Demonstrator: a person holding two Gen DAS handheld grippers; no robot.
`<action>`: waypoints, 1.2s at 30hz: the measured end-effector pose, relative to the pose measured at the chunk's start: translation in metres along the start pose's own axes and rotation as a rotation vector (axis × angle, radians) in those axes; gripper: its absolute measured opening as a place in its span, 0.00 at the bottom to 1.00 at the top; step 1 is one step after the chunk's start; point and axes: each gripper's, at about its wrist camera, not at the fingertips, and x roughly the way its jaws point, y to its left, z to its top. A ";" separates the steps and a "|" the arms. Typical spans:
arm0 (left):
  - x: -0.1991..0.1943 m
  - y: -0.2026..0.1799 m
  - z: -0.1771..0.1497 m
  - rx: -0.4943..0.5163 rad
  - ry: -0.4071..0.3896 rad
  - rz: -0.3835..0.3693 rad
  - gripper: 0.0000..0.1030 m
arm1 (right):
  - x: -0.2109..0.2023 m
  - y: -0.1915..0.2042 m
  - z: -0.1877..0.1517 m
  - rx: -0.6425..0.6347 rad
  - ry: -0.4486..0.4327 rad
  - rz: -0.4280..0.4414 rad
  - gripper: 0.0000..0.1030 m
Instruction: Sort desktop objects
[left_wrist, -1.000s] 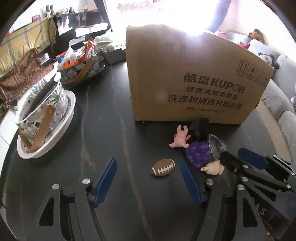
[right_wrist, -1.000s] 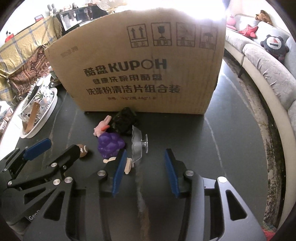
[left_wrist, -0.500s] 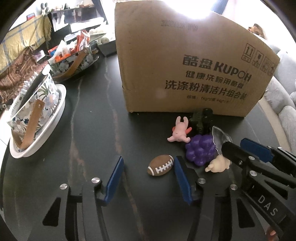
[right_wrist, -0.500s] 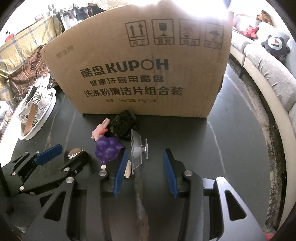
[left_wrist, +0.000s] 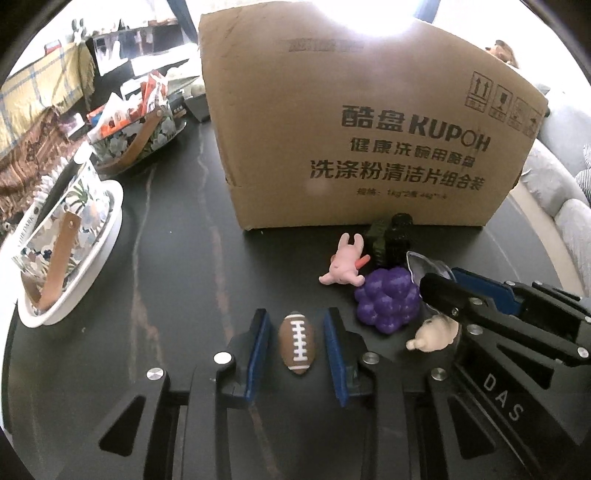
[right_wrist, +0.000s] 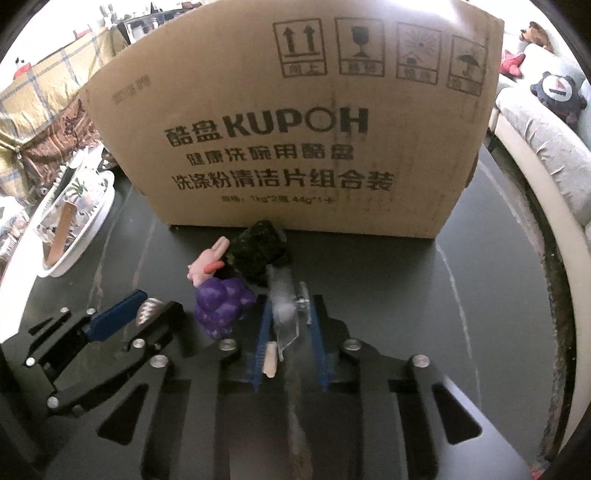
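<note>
Both claws down on the toy cluster at the box's (left_wrist: 369, 122) six o'clock.
Left claw (left_wrist: 297, 341) closing around toy football (left_wrist: 297, 343), pads not yet pressing; right claw (right_wrist: 287, 325) clamped on clear suction cup (right_wrist: 286, 314), readying a paired lift for sorting.

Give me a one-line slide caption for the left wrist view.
Left gripper closing around small brown toy football on dark round table, before tall cardboard box.

cardboard box (right_wrist: 295, 147) reading 酷盘 KUPOH, right gripper (left_wrist: 436, 284) marked DAS
</note>
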 end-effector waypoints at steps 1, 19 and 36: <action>0.000 0.001 0.000 -0.001 -0.001 0.003 0.27 | -0.001 0.001 -0.001 0.000 -0.001 -0.001 0.16; -0.010 -0.014 -0.016 -0.006 -0.003 0.017 0.23 | -0.008 -0.005 -0.009 0.005 -0.025 -0.036 0.16; -0.034 -0.018 -0.017 -0.013 -0.037 0.048 0.20 | -0.001 0.014 -0.005 0.005 -0.046 -0.037 0.16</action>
